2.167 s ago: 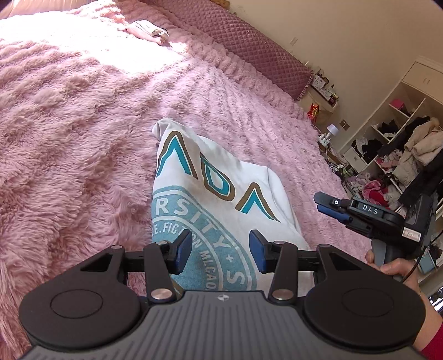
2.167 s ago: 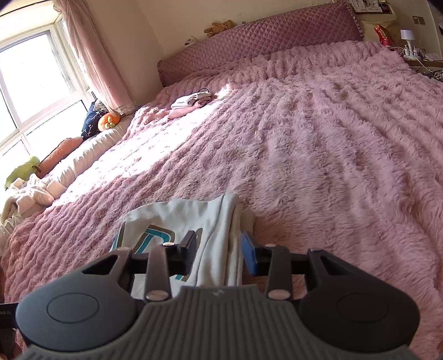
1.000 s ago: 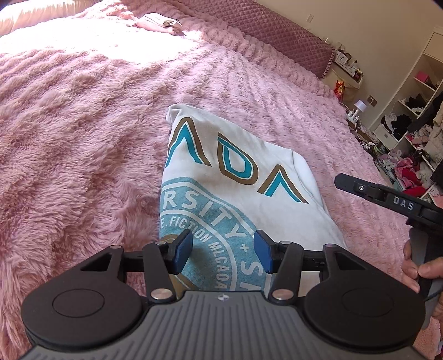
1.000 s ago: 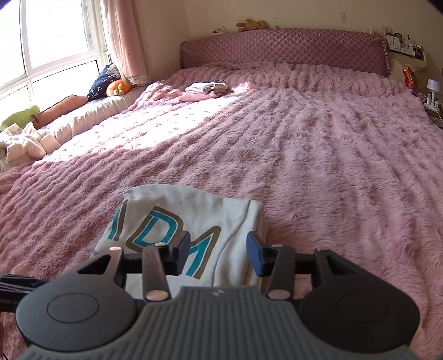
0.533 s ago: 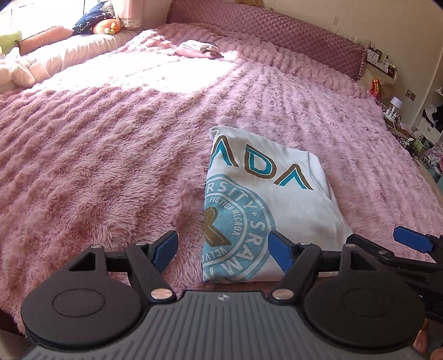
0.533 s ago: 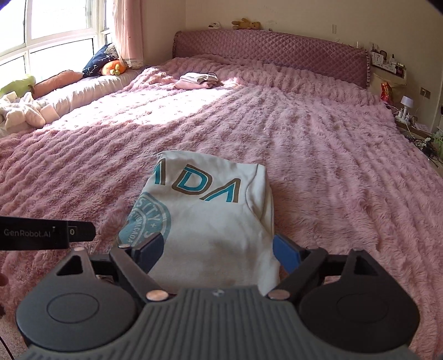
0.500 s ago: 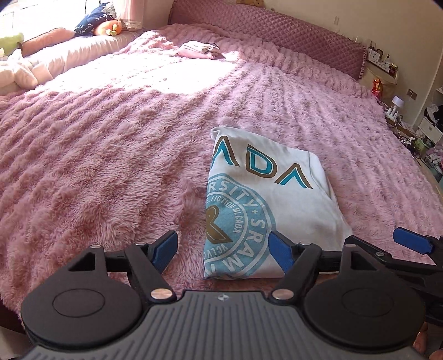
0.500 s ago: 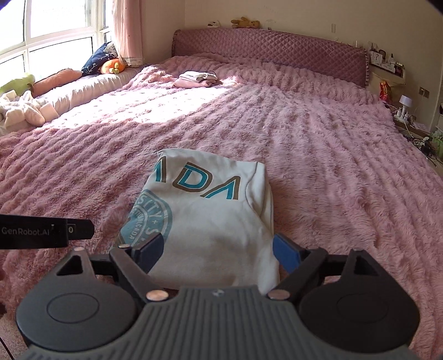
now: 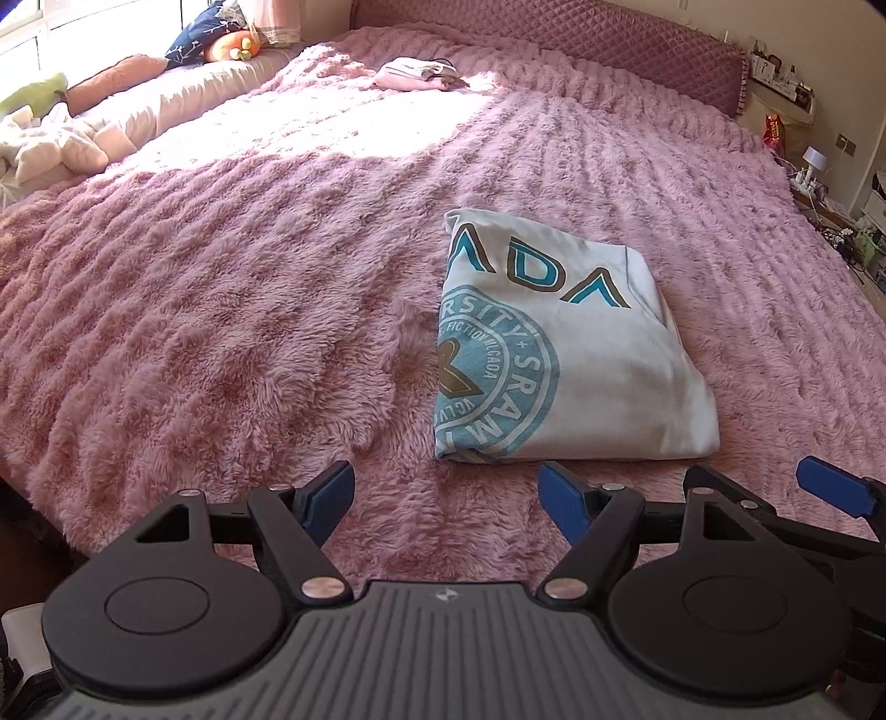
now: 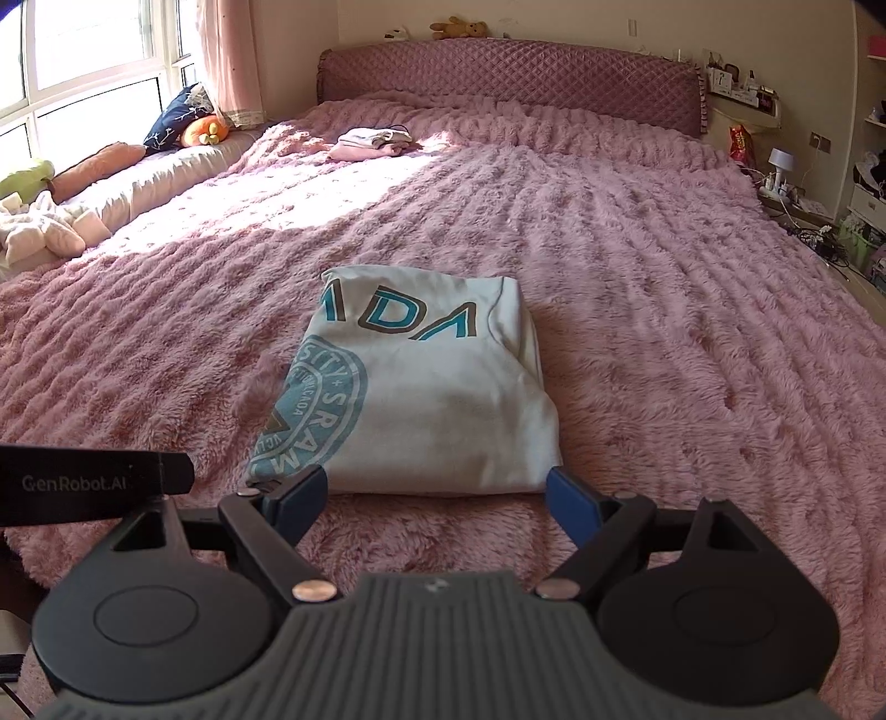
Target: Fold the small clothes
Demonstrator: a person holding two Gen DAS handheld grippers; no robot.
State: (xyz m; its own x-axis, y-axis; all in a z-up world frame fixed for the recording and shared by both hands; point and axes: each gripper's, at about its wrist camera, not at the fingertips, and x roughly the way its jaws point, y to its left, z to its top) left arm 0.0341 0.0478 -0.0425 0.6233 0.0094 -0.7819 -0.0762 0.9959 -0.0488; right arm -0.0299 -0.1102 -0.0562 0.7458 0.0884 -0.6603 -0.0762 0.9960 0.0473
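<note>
Left wrist view. Item: one white shirt (image 9: 576, 354) with teal lettering and a round teal print, lying on the pink fuzzy bedspread (image 9: 221, 310) as a flat, squared packet, edges tucked under. I judge this piece folded. My left gripper (image 9: 446, 501) hangs just short of the shirt's near edge, jaws spread wide, nothing between the blue pads, only bedspread below. The tip of my right gripper (image 9: 830, 487) shows at the right edge, also clear of the cloth. Item: a small stack of folded clothes (image 9: 418, 75) far up the bed near the headboard (image 9: 609, 39), in sunlight; I take these for pieces already done. Item: cushions and soft toys (image 9: 210, 41) along the window side, plus a pale bundle (image 9: 50, 144) that I cannot tell to be clothing or a toy.

Right wrist view. Same shirt (image 10: 426, 393), centred ahead, near edge just beyond the fingertips. My right gripper (image 10: 434, 498) has its jaws at full spread, empty and not touching the cloth. The left gripper's side bar enters at the left margin. The far stack (image 10: 371, 141) shows again.

Containers: none on the bed. Shelves (image 10: 872, 183) at the right edge hold clutter too small to list.

Remaining, in my judgement: move this shirt to the stack, or fetch another piece; no unfolded garment is plainly in view.
</note>
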